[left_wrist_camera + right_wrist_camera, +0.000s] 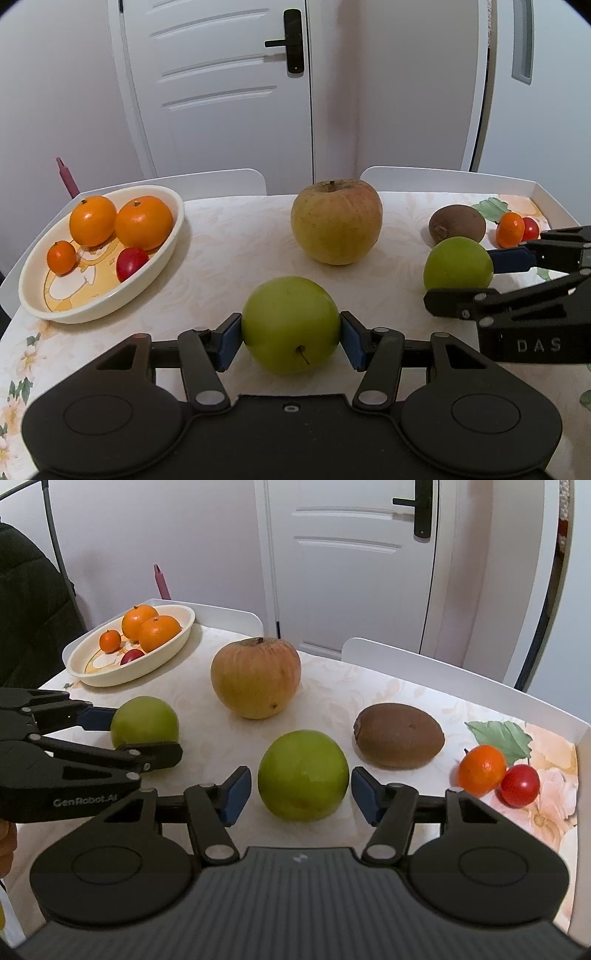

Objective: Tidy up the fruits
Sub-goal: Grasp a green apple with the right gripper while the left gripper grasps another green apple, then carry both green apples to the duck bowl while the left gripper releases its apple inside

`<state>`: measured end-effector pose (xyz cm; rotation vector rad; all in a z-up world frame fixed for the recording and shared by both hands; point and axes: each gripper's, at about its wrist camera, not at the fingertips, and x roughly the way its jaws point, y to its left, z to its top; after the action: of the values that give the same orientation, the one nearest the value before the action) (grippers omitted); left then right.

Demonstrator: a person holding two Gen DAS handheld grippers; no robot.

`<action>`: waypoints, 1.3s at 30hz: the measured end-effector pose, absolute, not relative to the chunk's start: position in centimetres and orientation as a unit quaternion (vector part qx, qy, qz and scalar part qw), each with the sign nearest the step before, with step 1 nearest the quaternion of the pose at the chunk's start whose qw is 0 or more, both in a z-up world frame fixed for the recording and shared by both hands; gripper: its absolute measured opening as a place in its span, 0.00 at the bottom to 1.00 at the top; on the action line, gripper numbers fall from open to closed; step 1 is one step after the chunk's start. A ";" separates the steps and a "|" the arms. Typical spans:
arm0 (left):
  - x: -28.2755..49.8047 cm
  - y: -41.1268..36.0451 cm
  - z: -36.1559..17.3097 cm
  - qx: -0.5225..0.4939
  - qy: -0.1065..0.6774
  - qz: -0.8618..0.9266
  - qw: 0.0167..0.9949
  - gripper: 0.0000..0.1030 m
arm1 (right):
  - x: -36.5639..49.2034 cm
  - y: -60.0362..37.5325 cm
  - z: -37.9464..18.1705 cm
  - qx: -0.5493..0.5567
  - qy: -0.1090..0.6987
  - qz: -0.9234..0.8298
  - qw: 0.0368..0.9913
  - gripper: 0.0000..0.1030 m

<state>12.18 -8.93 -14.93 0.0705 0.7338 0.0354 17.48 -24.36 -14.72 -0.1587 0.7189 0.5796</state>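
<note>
My left gripper (290,334) is shut on a green apple (290,324), its blue pads touching both sides; the apple rests low on the table. It also shows in the right wrist view (144,722). My right gripper (301,792) is open around a second green apple (303,775), with small gaps at both pads; that apple shows in the left wrist view (458,263). A cream bowl (162,254) at far left holds two oranges (144,222), a small orange and a red fruit.
A large yellow apple (336,221) stands mid-table. A kiwi (399,735), a small orange (482,770) and a red cherry tomato (520,785) lie at the right, near the white tray rim (576,734). White chair backs and a door stand behind.
</note>
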 end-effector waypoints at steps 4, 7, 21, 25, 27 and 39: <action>11.7 -8.5 -14.6 0.032 0.356 0.021 0.934 0.58 | 17.5 -24.1 -14.5 -0.085 0.346 0.275 0.893 0.66; 11.2 -8.2 -14.2 0.030 0.351 0.026 0.936 0.58 | 17.5 -24.0 -14.3 -0.078 0.348 0.270 0.894 0.66; 8.0 -4.9 -10.8 0.009 0.320 0.054 0.946 0.58 | 14.8 -20.3 -10.4 -0.073 0.325 0.300 0.894 0.66; 7.2 -3.1 -9.4 0.008 0.313 0.059 0.948 0.58 | 13.9 -18.7 -8.9 -0.070 0.321 0.306 0.894 0.66; 7.0 -2.1 -8.8 0.008 0.310 0.060 0.949 0.58 | 13.5 -17.8 -8.2 -0.067 0.322 0.307 0.893 0.66; 7.7 5.2 -5.9 0.021 0.307 0.044 0.951 0.58 | 12.8 -11.1 -5.2 -0.041 0.325 0.295 0.898 0.66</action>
<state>7.66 5.18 -5.89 0.0432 0.6238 0.0901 12.84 -11.08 -5.22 -0.0856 0.6725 0.6118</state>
